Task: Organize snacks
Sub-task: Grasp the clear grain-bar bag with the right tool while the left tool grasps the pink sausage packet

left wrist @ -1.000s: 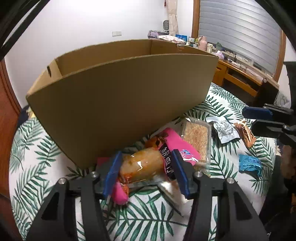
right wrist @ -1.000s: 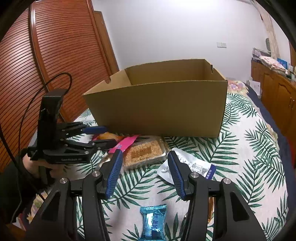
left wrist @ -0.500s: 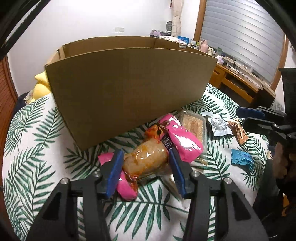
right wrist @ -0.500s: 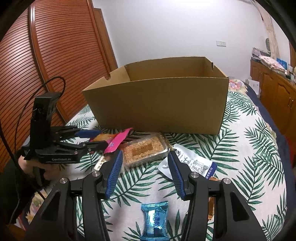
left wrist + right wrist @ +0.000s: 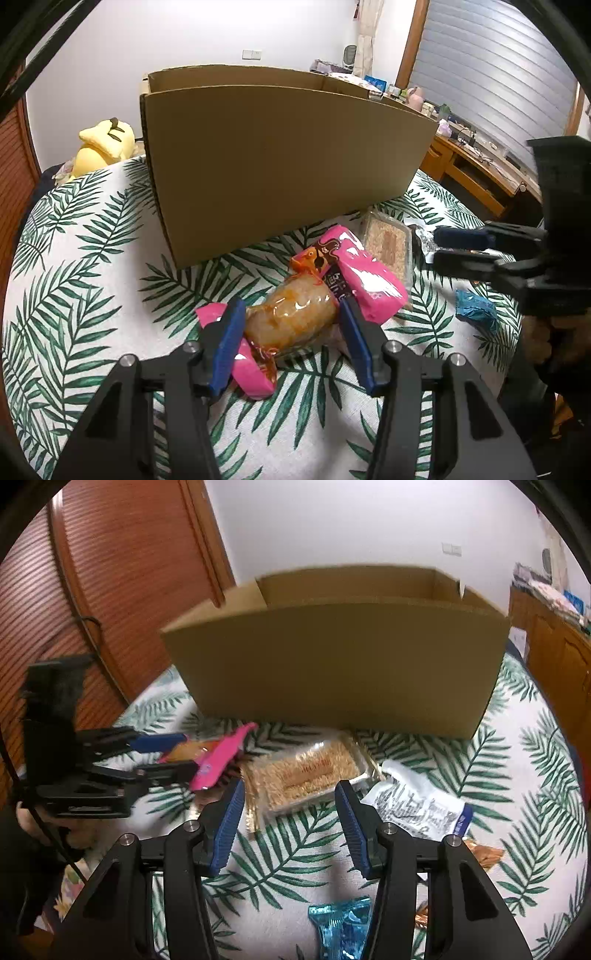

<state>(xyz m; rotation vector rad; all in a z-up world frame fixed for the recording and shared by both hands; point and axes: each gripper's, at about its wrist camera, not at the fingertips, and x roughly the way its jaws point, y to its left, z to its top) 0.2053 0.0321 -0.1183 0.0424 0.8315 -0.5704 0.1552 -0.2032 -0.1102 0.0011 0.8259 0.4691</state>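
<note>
While the left tongs (image 5: 291, 332) clench the pink-wrapped snack pack (image 5: 295, 321) at its soft, slippery clear middle, lifted before the cardboard box (image 5: 280, 162), the right tongs (image 5: 290, 825) gape empty.

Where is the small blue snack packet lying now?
The small blue snack packet lies on the leaf-print cloth at the bottom of the right wrist view, just below the open right tongs, nearer than the white pouch.
</note>
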